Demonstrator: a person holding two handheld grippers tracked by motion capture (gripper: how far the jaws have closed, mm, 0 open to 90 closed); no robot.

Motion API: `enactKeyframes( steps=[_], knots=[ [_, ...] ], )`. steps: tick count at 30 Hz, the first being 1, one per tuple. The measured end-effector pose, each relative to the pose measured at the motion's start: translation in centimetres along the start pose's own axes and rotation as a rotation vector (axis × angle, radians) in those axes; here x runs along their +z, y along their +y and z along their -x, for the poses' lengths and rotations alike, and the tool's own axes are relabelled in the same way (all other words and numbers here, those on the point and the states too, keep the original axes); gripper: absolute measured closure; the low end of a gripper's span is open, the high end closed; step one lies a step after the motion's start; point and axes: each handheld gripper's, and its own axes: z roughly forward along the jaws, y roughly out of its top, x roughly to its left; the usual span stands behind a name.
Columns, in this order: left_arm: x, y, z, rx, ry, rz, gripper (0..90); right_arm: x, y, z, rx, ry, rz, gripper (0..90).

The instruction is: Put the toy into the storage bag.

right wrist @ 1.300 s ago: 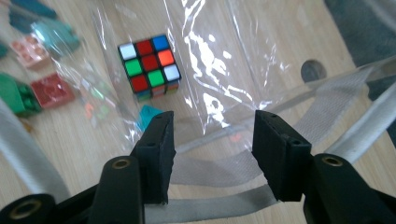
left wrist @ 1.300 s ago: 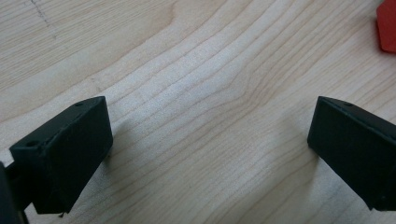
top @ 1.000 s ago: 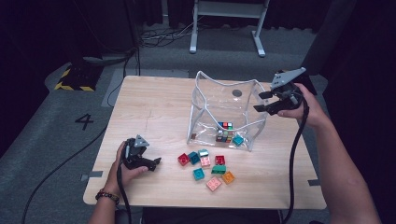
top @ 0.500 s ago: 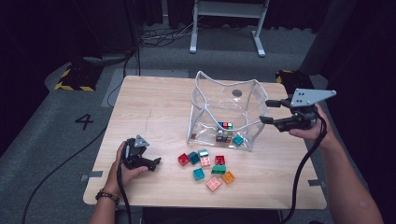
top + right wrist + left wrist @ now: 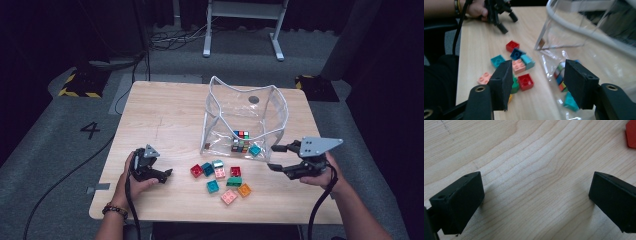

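right tool (image 5: 276, 157) dropped beside clear bag (image 5: 265, 107), empty; bag contents blurred.

Black fingers (image 5: 579, 82), beaded bracelet (image 5: 112, 209)

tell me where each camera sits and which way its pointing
high view: above the person's side, looking forward and down on the table; forearms, both grippers.
left gripper view: on the left gripper, facing bare wood; open jaws.
right gripper view: on the right gripper, facing bricks; open jaws.
shared: red brick, clear bag.

wooden table (image 5: 165, 115) bearing scattered toy bricks (image 5: 220, 176), clear bag (image 5: 245, 117).
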Motion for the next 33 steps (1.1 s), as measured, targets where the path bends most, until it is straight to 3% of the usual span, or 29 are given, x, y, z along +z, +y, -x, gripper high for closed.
enactKeyframes(
  steps=[8, 13, 16, 18, 19, 22, 33],
  knots=[
    [0.0, 0.0, 0.0, -0.003, -0.002, -0.001, 0.3, 4.7, -3.6, -2.5, 0.036, 0.099, -0.086, 41.6],
    [0.0, 0.0, 0.0, -0.002, 0.0, 0.0, 0.3, 7.1, -5.6, -3.8, 0.111, 0.131, -0.122, 37.8],
    [0.0, 0.0, 0.0, 0.0, 0.002, 0.002, 0.3, 8.1, -6.7, -4.2, 0.148, 0.135, -0.134, 35.3],
    [0.0, 0.0, 0.0, 0.0, 0.002, 0.002, 0.3, 8.4, -7.0, -4.6, 0.168, 0.112, -0.174, 32.8],
    [0.0, 0.0, 0.0, 0.001, 0.004, 0.002, 0.3, 8.7, -7.2, -4.5, 0.141, 0.115, -0.166, 32.2],
    [0.0, 0.0, 0.0, 0.002, 0.005, 0.002, 0.3, 9.1, -7.4, -4.7, 0.153, 0.127, -0.152, 31.0],
    [0.0, 0.0, 0.0, 0.002, 0.004, 0.003, 0.3, 10.6, -7.9, -5.3, 0.149, 0.063, -0.169, 33.5]
  ],
)
